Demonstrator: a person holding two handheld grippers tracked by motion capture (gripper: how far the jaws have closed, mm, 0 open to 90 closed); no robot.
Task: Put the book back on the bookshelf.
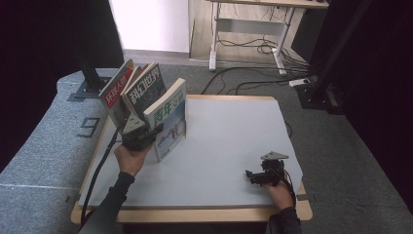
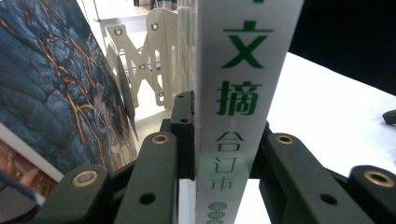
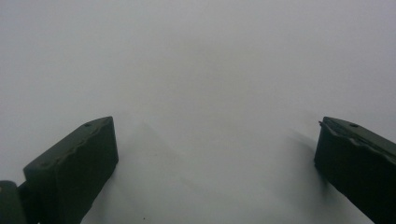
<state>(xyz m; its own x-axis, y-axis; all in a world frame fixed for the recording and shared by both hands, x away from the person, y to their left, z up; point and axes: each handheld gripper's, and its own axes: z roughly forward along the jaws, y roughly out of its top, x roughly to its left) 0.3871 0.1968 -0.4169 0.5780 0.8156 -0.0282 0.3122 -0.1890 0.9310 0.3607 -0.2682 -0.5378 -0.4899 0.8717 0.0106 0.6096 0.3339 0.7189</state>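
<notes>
The worktop [image 1: 229, 146] is a pale grey sheet on a wooden board, and most of it lies bare: the whole middle and right side are open, with free room out to the far and right edges. The things crowd the near-left corner. There a white folding rack [image 2: 140, 60] holds two magazines leaning to the left, one with a red cover [image 1: 115, 92] reading 环球人物 and one [image 1: 143, 85] headed 科幻世界.

The left gripper [image 1: 146, 134] has its jaws pressed on either side of a thick bound volume [image 1: 168, 119], gripping it by the spine. The volume stands upright on the worktop just right of the rack, its cover showing 青年文摘 in green; the spine [image 2: 236, 93] reads 文摘 and, lower, 合订本.

The right gripper [image 1: 255, 175] rests near the front right edge, well apart from the books, its jaws spread wide over bare surface with nothing between them.
</notes>
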